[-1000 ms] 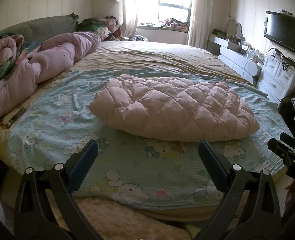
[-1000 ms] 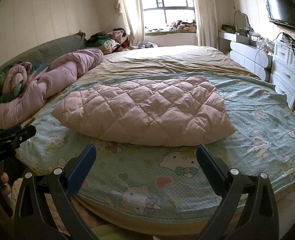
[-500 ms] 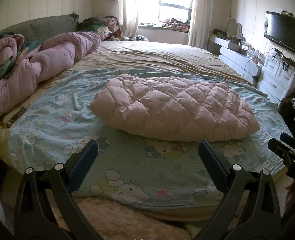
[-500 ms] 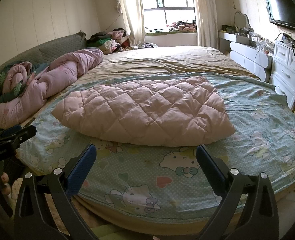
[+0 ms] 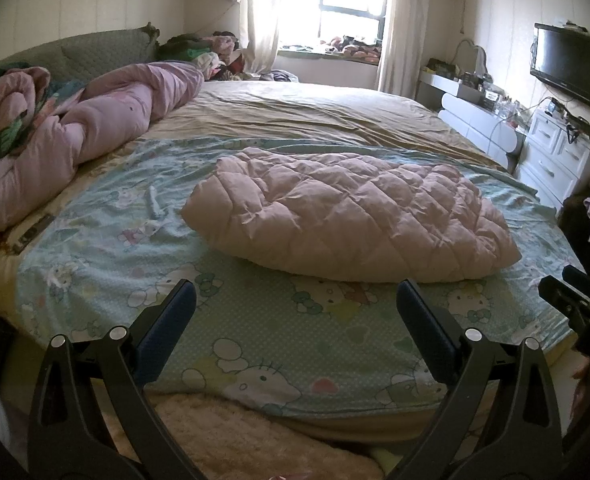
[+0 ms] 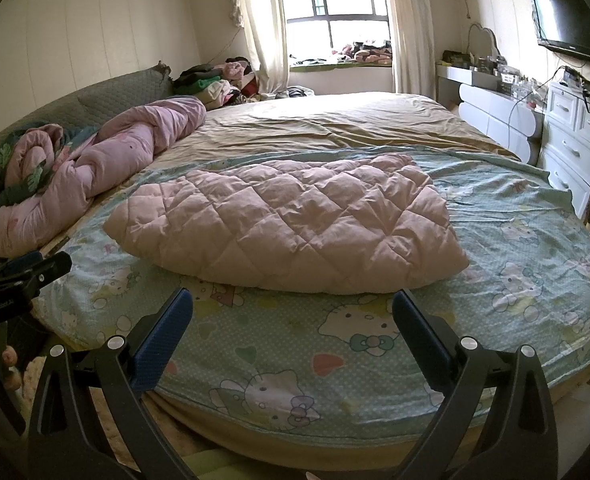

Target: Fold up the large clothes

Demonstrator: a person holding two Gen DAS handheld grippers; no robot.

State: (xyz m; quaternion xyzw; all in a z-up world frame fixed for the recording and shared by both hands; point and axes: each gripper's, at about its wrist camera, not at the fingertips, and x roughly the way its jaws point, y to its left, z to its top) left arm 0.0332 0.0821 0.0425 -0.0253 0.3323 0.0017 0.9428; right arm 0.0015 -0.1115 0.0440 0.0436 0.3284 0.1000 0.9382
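A pale pink quilted padded garment [image 5: 347, 216] [image 6: 295, 224] lies folded into a puffy bundle on the light blue cartoon-print sheet [image 5: 279, 332] [image 6: 515, 240] of a round bed. My left gripper [image 5: 295, 316] hovers open over the bed's near edge, short of the garment, with nothing between its fingers. My right gripper [image 6: 293, 316] is also open and empty, at the near edge just in front of the garment. Each gripper shows at the side of the other's view: the right one [image 5: 575, 300], the left one [image 6: 23, 276].
A rolled pink duvet [image 5: 75, 140] [image 6: 95, 160] lies along the bed's left side by the grey headboard [image 6: 107, 96]. White drawers [image 6: 575, 140] and a wall television [image 5: 567, 64] stand to the right. A fluffy rug [image 5: 235, 440] lies below the bed edge. Clothes are piled by the window [image 6: 215, 80].
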